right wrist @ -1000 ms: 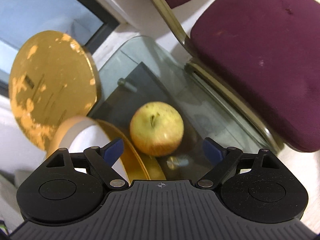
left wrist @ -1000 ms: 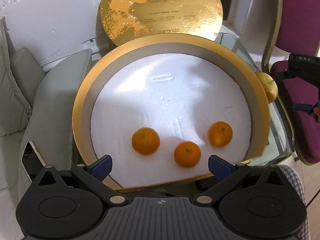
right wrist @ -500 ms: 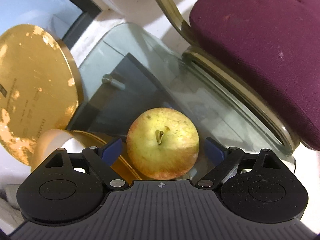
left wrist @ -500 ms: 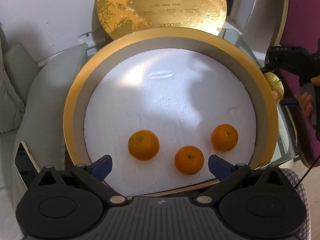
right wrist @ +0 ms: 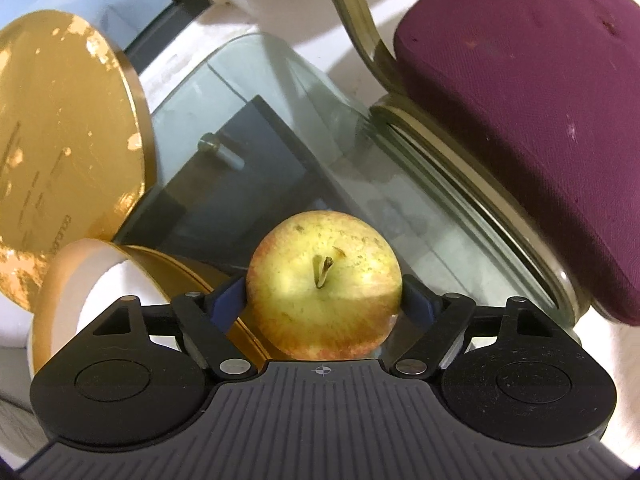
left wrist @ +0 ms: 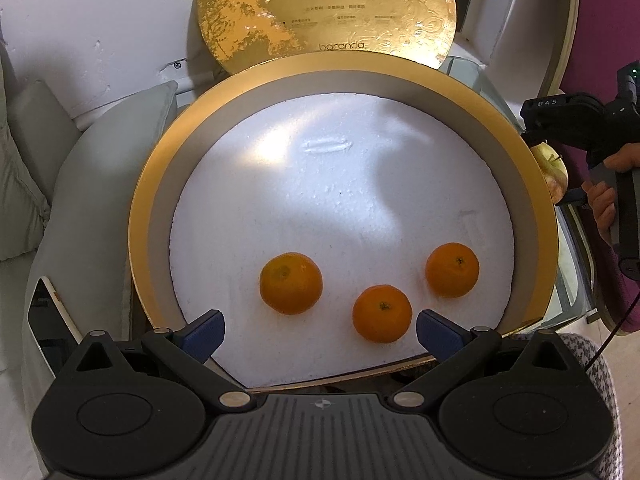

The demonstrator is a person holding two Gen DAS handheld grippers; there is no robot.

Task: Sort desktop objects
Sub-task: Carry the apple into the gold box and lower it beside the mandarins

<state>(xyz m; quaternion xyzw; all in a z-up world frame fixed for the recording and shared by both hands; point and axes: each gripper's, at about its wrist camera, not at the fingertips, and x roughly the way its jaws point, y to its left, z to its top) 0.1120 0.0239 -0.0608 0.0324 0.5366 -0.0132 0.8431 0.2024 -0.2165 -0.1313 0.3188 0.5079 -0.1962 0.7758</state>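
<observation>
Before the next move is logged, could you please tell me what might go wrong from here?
The right claw pinches the round apple only at its sides, so it may slip or roll out when lifted. The gold box rim sits close beside it and might be knocked. Three oranges lie loose inside the box and could roll.

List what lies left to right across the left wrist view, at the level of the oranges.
Grey cushion → gold box rim → first orange → second orange → third orange → glass table edge.
</observation>
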